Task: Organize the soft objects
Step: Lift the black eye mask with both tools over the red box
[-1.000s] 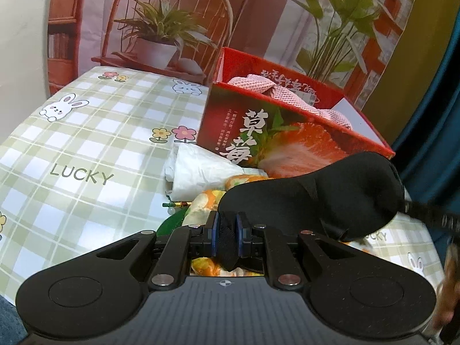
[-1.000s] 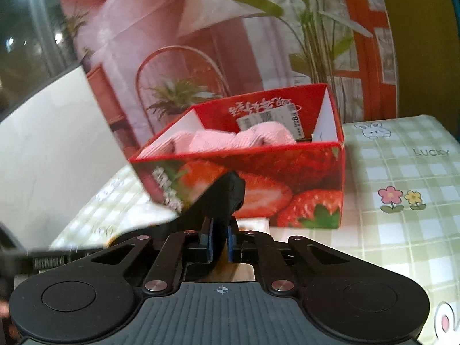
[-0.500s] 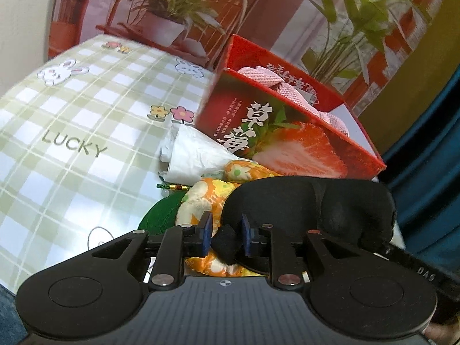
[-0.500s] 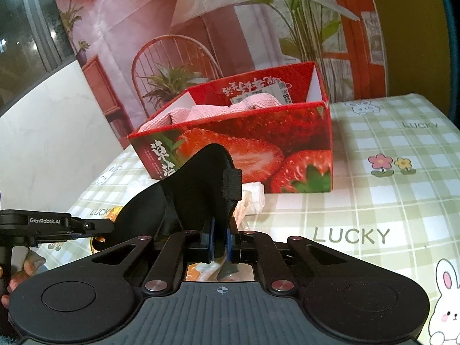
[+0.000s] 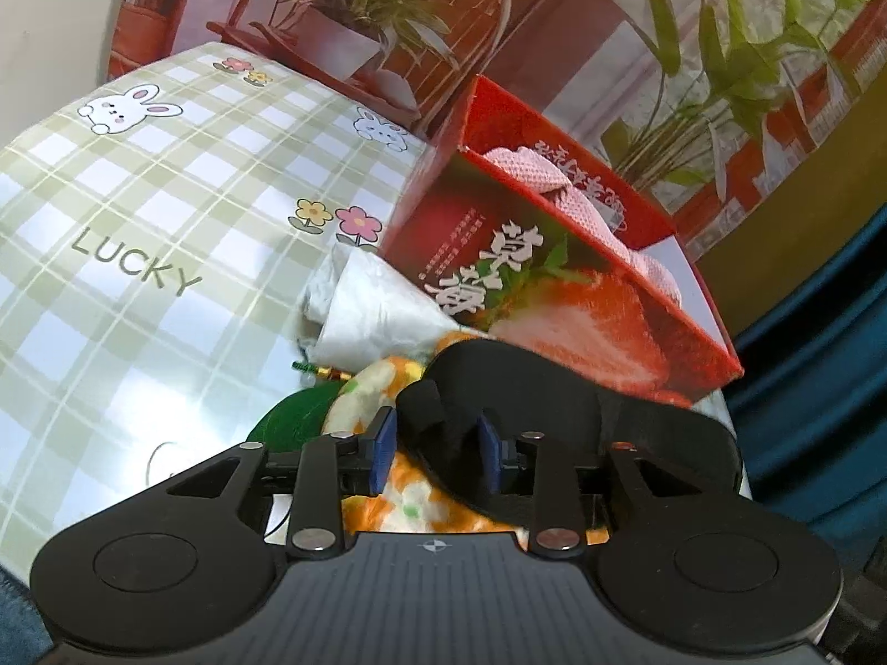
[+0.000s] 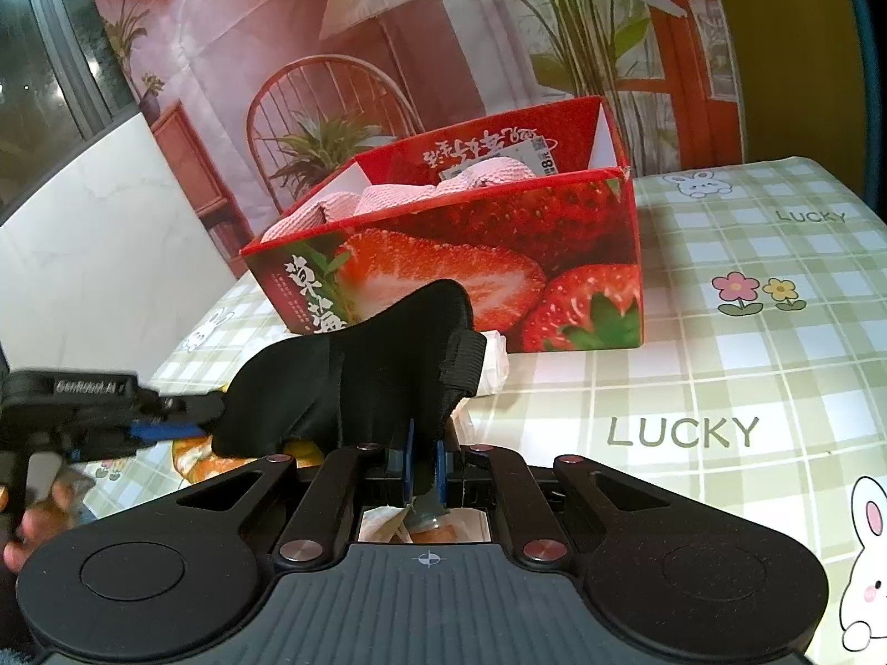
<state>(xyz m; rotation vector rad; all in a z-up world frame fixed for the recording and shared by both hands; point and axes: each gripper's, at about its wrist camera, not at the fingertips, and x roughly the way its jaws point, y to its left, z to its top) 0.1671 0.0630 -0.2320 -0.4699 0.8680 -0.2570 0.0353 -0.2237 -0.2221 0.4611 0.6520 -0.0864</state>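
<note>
Black eye mask (image 6: 355,382) held above the counter (image 6: 720,377), in front of strawberry box (image 6: 499,277) holding pink cloth (image 6: 388,197). Pinched at one end by right tool (image 6: 424,468), clamped tight. Left tool (image 5: 435,446) just opening, mask end loose between parted pads. Orange plush (image 5: 377,382), white bag (image 5: 377,316) underneath.

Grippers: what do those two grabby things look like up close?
Both are black plastic. The left gripper and right gripper each have blue finger pads, silver rivets, two round discs on a ribbed base and a small crosshair mark. White lettering runs along the left one's side.
</note>
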